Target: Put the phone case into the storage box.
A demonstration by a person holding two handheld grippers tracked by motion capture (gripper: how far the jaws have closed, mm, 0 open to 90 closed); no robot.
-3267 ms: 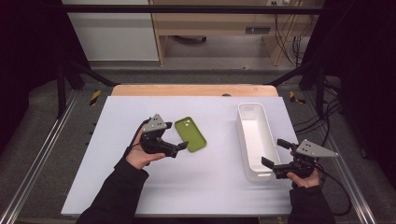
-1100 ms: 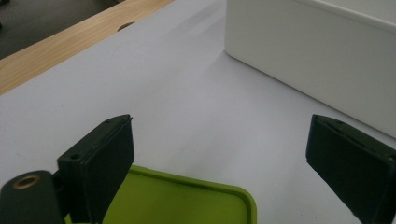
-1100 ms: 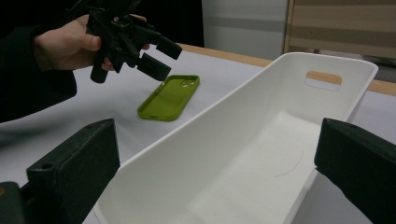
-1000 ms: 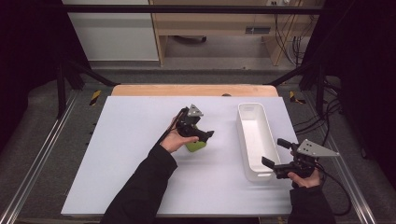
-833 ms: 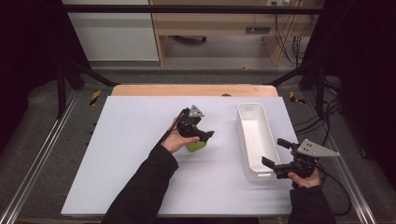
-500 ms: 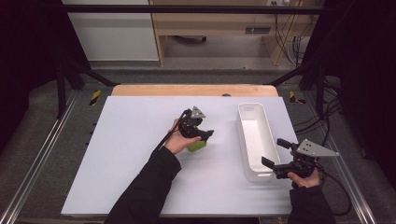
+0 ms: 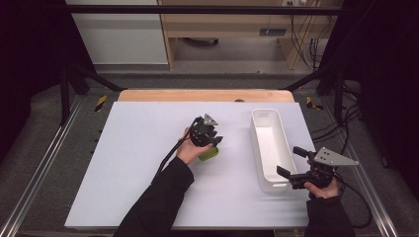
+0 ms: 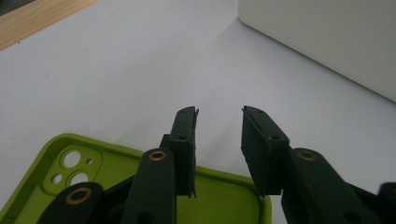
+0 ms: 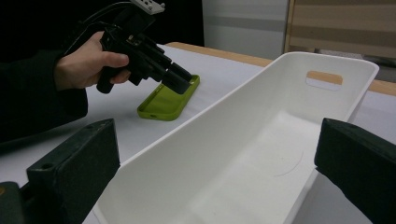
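Observation:
A lime-green phone case (image 7: 209,154) lies flat on the white table, inner side up. My left gripper (image 7: 213,143) hovers low over its far end, tilted down. In the left gripper view the case (image 8: 107,163) shows its camera cutouts, and the left gripper (image 8: 218,116) reaches past the far rim with a narrow gap. Its jaws have just been closing, and the pads press on nothing. The right gripper view shows the case (image 9: 168,100) under the left gripper (image 9: 184,79). My right gripper (image 7: 289,161) stands open at the near end of the white bin (image 7: 257,143).
The long white bin (image 9: 224,112) is empty and has a handle slot (image 9: 324,77) in its far wall. Its side (image 8: 327,46) stands just beyond the left gripper. A wooden strip (image 7: 202,95) borders the table's far edge. A cable (image 7: 168,158) trails from the left gripper.
The left gripper has come from the case's left side to above it and has narrowed its jaws over the last second. The right gripper has stayed still.

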